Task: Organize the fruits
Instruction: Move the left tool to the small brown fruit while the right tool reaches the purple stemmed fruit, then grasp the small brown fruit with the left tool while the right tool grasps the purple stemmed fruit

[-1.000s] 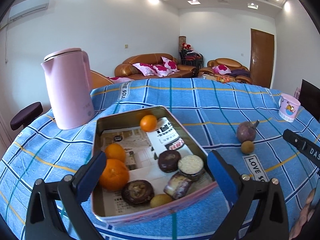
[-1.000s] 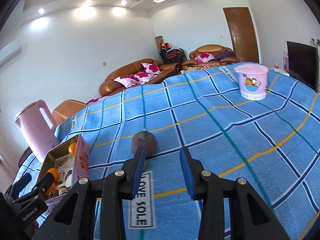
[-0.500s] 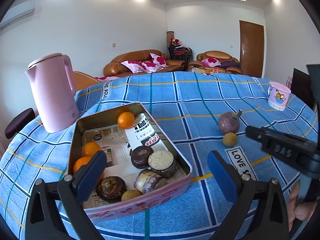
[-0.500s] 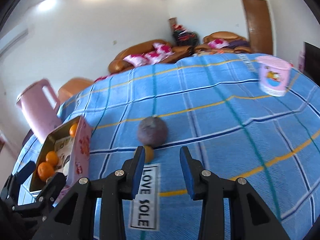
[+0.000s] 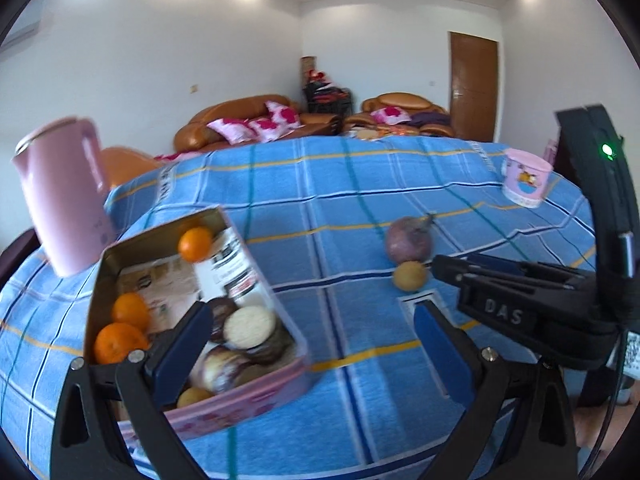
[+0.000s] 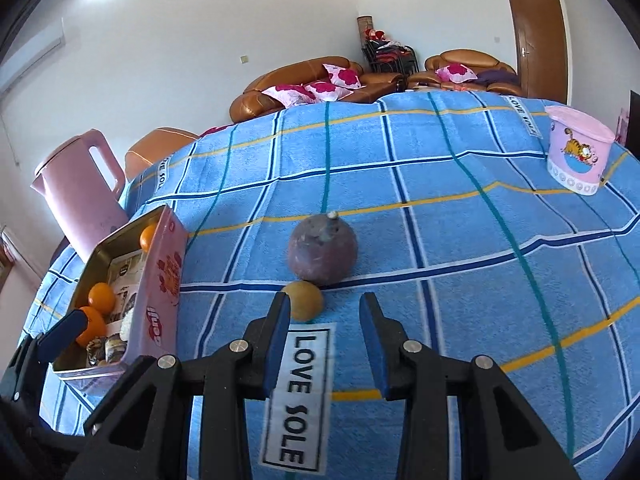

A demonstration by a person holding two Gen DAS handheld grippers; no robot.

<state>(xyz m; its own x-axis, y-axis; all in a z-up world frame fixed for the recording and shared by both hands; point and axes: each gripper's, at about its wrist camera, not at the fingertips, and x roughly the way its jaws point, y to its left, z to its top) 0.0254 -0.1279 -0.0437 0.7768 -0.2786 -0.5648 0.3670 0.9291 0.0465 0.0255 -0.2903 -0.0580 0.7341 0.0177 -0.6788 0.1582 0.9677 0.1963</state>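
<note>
We see the bench covered with a blue checked cloth (image 6: 460,248), soft like a towel, with a white label "LOVE SOLE" (image 6: 296,392) sewn on it. The right tool (image 6: 325,308) hangs over this label, its jaws released with only a narrow gap and nothing between them. Just in front of its left finger lies a small round yellow-brown fruit (image 6: 304,300), which touches a bigger dull purple fruit (image 6: 322,254) with a short stem. The left tool (image 5: 310,320) is wide apart and empty, above the near corner of a rectangular metal tin (image 5: 240,404) with pink walls. Inside the tin lie three oranges (image 5: 195,243), round biscuits (image 5: 250,326) and printed paper. A smooth pink kettle (image 5: 64,200) stands behind the tin, and a pink cup (image 6: 578,156) stands far to the right.
</note>
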